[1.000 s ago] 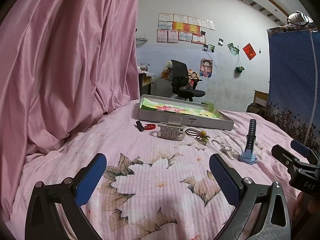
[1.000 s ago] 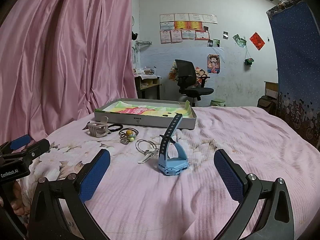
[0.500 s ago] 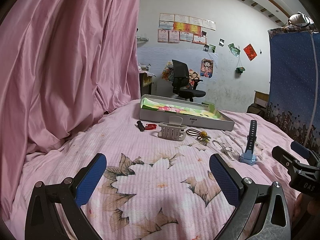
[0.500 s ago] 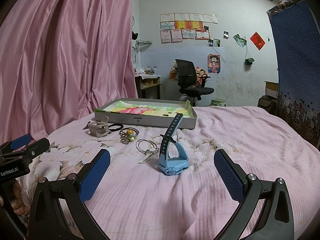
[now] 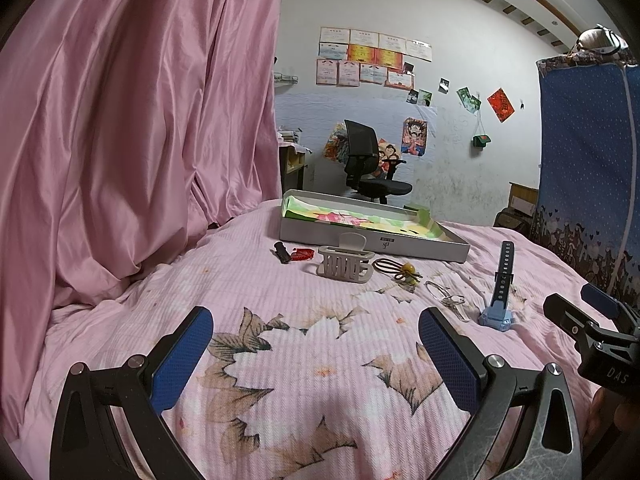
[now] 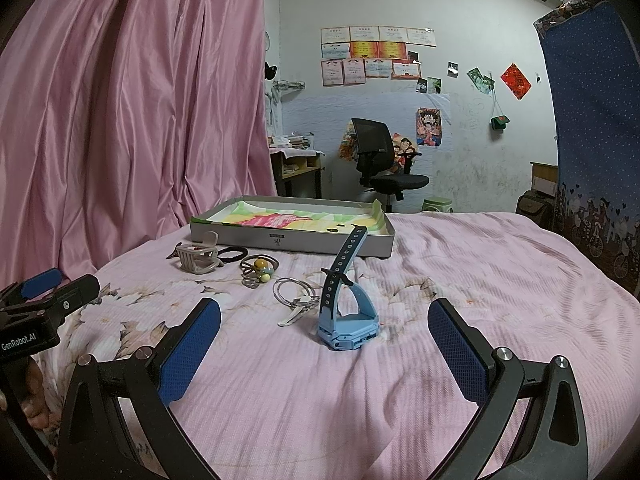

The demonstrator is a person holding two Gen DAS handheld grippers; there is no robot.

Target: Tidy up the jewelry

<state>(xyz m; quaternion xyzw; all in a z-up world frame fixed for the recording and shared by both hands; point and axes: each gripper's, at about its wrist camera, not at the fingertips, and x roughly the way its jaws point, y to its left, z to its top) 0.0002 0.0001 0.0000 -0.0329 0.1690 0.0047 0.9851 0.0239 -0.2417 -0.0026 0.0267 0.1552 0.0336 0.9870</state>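
Both grippers hover over the pink bed [image 6: 480,264], the left gripper [image 5: 316,354] and right gripper [image 6: 324,346] each with jaws spread wide and empty. One grey tray [image 6: 240,236] sits at the far side. In front of it lie one beige claw clip [image 6: 197,258], one black hair tie [image 6: 233,254], one beaded hair tie [image 6: 259,268], one key ring [image 6: 294,294] and one blue watch [image 6: 346,320] with its strap upright
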